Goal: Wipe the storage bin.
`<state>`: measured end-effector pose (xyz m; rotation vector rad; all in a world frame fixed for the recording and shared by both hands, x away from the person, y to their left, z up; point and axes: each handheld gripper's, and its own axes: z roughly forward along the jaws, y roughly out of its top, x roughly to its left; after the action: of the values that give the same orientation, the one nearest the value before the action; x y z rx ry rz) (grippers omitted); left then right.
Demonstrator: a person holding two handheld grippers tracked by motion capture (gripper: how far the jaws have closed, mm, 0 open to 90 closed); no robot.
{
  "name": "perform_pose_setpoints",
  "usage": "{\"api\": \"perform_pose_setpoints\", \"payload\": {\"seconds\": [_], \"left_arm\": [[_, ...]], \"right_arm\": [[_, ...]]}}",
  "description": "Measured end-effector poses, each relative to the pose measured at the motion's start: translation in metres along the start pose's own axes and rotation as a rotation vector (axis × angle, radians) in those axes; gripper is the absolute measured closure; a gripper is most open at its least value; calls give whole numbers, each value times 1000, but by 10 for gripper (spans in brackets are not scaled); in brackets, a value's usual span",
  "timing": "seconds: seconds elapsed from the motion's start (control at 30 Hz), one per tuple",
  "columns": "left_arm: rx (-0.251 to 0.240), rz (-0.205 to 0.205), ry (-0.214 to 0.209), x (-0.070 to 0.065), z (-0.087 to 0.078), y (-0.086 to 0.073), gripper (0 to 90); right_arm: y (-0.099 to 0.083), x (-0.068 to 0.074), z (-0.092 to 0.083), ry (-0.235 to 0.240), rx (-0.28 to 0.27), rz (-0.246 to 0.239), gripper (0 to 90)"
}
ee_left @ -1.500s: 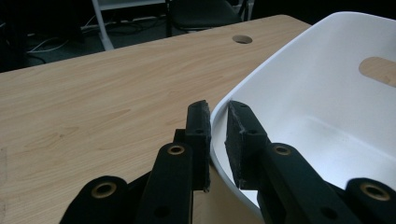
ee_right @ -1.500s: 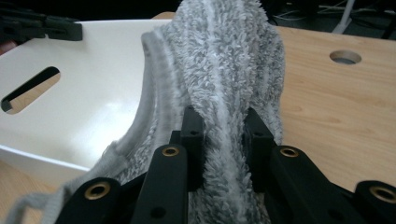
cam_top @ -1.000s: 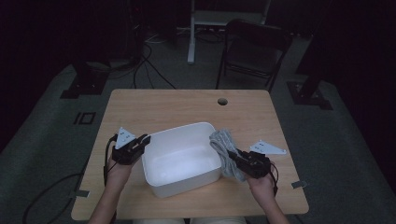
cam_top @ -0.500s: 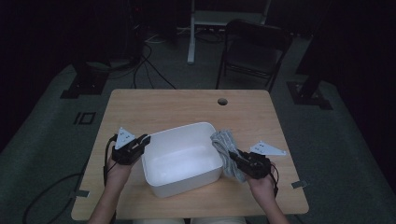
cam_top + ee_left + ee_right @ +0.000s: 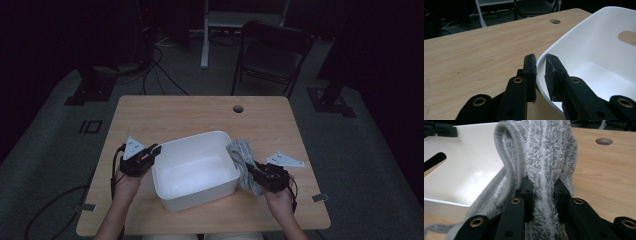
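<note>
Gripping from both sides of the white bin (image 5: pixel 195 170).
Left gripper (image 5: pixel 540 68) pinches its rim; right gripper (image 5: pixel 543 195), low beside it, clamps the grey towel (image 5: pixel 549 157).

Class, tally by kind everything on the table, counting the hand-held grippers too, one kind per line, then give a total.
White bin: 1
Grey towel: 1
Grippers, left gripper clamped on the bin's rim, right gripper clamped on the towel: 2
Total: 4

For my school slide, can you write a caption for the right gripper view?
Right gripper pinches a fluffy grey towel beside the white tub on the wooden table.
</note>
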<state>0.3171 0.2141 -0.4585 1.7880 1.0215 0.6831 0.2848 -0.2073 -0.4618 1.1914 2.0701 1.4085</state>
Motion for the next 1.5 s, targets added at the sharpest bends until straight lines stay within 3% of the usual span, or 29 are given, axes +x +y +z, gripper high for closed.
{"api": "perform_pose_setpoints", "payload": {"seconds": [0.37,0.53,0.6,0.73,0.8,0.9,0.93,1.07,1.17,1.23,1.4,1.5], "left_arm": [[4,-9,1,0,1,0,793],[2,-15,-4,1,1,1,793],[3,-15,-7,1,1,1,793],[8,-12,-8,1,1,1,794],[9,-11,-9,1,1,1,794],[9,-9,-11,0,2,1,794],[10,-11,-6,0,2,2,794],[20,-2,6,-1,3,3,793],[18,-7,-4,0,3,3,793],[16,0,-11,0,3,3,794],[14,-2,-17,-1,4,3,794],[12,-7,-20,-1,4,3,795]], "right_arm": [[-4,-5,11,39,56,37,766],[-4,-5,17,44,107,12,766],[-5,-7,19,53,117,24,766],[2,-10,18,65,94,24,765],[9,-14,15,88,68,53,764],[14,-17,15,88,60,45,764],[15,-20,20,119,82,22,766],[12,-23,28,138,132,15,769],[8,-25,37,124,179,10,768],[13,-30,36,127,160,33,766],[37,-31,32,121,79,22,765],[44,-30,41,139,103,4,767]]}}
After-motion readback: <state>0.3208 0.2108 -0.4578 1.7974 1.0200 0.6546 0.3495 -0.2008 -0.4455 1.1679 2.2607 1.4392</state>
